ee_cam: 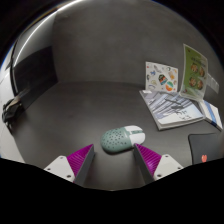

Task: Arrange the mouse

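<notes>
Grey desk [80, 115]; open jaws angled down over mouse [123, 139].

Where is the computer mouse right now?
In the gripper view, the mouse lies on the grey table just ahead of the open gripper, left of the papers.

Single gripper-mounted wide-angle view, looking forward and down along jaws, low over desk [90, 105].
</notes>
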The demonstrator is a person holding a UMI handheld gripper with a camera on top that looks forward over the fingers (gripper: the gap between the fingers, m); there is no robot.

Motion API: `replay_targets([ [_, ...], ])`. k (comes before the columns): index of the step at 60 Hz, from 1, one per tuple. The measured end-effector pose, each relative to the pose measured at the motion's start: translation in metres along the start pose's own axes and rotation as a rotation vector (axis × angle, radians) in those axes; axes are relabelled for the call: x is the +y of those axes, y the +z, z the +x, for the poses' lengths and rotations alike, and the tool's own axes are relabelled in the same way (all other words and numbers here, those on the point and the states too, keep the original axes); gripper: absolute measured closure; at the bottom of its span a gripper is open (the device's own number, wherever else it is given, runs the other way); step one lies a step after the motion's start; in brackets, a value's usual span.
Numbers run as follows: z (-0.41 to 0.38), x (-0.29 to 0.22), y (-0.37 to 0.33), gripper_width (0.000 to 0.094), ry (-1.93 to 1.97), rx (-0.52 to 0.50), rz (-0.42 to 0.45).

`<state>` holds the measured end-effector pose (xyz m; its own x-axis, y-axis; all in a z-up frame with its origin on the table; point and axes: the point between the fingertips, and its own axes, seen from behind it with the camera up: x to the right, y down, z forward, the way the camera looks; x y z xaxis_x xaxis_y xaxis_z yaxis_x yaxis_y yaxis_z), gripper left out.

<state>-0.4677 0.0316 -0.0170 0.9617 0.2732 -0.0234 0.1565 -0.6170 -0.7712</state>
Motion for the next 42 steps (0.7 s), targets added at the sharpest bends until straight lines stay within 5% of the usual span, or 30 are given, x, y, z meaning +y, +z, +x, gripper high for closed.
replay_targets([
  [19, 0.004, -0.044, 0.053, 0.0106, 0.119, 0.179, 0.001],
  [22, 0.004, -0.048, 0.056, 0.0144, 0.13, 0.197, 0.009],
  [26, -0.002, -0.05, 0.059, 0.0395, 0.119, 0.185, 0.029],
  [28, -0.002, -0.05, 0.059, 0.0354, 0.129, 0.19, 0.041],
  [29, -0.002, -0.05, 0.059, 0.0434, 0.129, 0.192, 0.039],
  [32, -0.002, -0.049, 0.059, 0.0472, 0.12, 0.194, 0.03],
  [33, -0.002, -0.049, 0.058, 0.0411, 0.125, 0.194, 0.028],
  [34, -0.003, -0.05, 0.058, 0.0498, 0.13, 0.193, 0.025],
  [42, -0.027, -0.07, 0.028, 0.0521, 0.031, 0.144, 0.071],
])
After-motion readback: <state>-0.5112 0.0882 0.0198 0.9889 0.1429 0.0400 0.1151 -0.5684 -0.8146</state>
